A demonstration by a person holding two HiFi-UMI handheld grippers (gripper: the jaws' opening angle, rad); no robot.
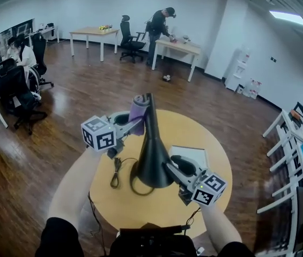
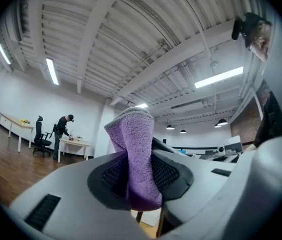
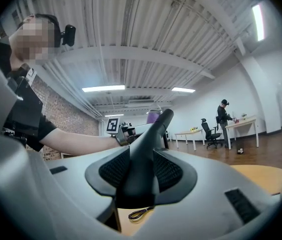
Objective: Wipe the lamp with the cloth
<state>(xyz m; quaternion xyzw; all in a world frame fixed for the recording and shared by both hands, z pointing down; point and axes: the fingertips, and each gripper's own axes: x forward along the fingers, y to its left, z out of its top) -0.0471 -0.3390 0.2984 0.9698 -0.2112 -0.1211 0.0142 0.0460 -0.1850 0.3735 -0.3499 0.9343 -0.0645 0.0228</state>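
A black lamp [image 1: 152,154] with a cone-shaped body and a thin neck stands on the round wooden table [image 1: 221,159]. My left gripper [image 1: 135,123] is shut on a purple cloth [image 1: 138,111], which it holds against the top of the lamp's neck. The cloth [image 2: 133,159] sticks up from between its jaws in the left gripper view. Low on the right side of the cone, my right gripper [image 1: 171,165] is shut on the lamp. In the right gripper view the lamp's body [image 3: 143,166] fills the gap between the jaws, and the purple cloth [image 3: 153,117] shows at the top.
The lamp's dark cable [image 1: 117,173] loops on the table to the left of its base. A white sheet [image 1: 194,155] lies behind my right gripper. Desks, office chairs [image 1: 130,43] and people stand further off, and white racks [image 1: 293,143] stand at the right.
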